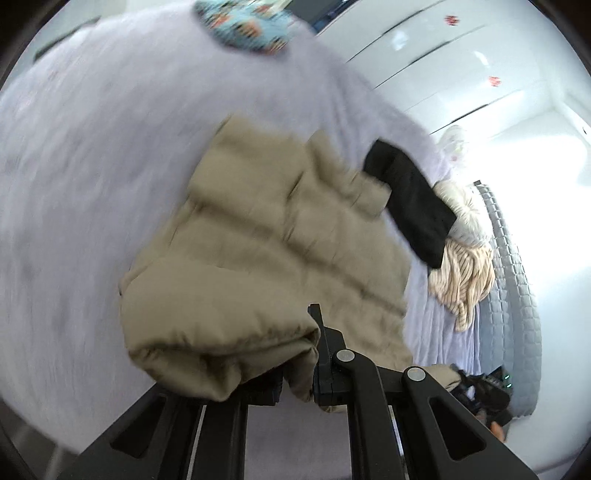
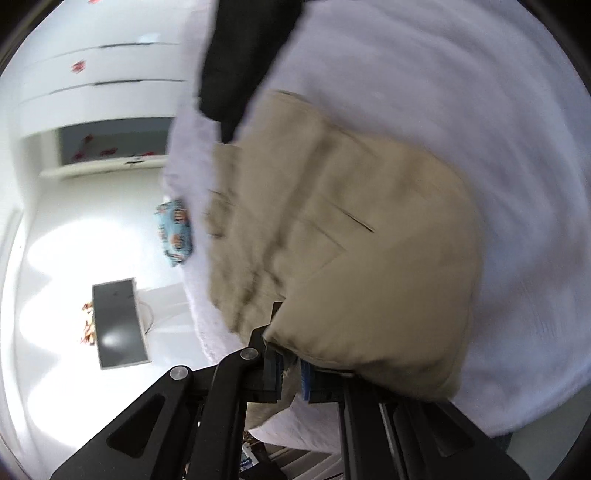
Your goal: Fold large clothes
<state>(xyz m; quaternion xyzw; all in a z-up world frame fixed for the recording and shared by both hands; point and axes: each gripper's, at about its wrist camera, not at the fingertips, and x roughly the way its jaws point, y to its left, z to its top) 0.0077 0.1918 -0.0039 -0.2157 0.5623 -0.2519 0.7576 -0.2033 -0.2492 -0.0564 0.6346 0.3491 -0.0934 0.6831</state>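
Left wrist view: a puffy beige quilted jacket (image 1: 266,236) fills the middle of the frame, lying partly on a pale lavender bed cover (image 1: 92,147) that spreads from nine o'clock to twelve o'clock. The left gripper (image 1: 297,369) sits at six o'clock, its black jaws closed tight on a thick rolled edge of the jacket, which bulges out toward seven o'clock. At three o'clock lies a black garment (image 1: 410,206), and just beyond it a cream striped garment (image 1: 465,269), both near the bed's far side. A blue patterned pillow (image 1: 243,26) shows at twelve o'clock. The right gripper (image 1: 484,391) is just visible at four o'clock, too small here to read its jaws. The picture is smeared by motion.

Right wrist view: the same beige jacket covers the centre, its near edge pinched at six o'clock between the closed jaws of the right gripper (image 2: 290,373). The black garment (image 2: 240,62) runs off at twelve o'clock, the lavender cover lies from one to four o'clock, and the blue pillow (image 2: 177,232) sits at nine o'clock beside white floor.

Judged progress: the jacket is gripped at two points along one edge and seems raised off the bed, so a fold looks under way but not laid down. The final shape is not yet visible, and the black and striped garments appear unfolded.
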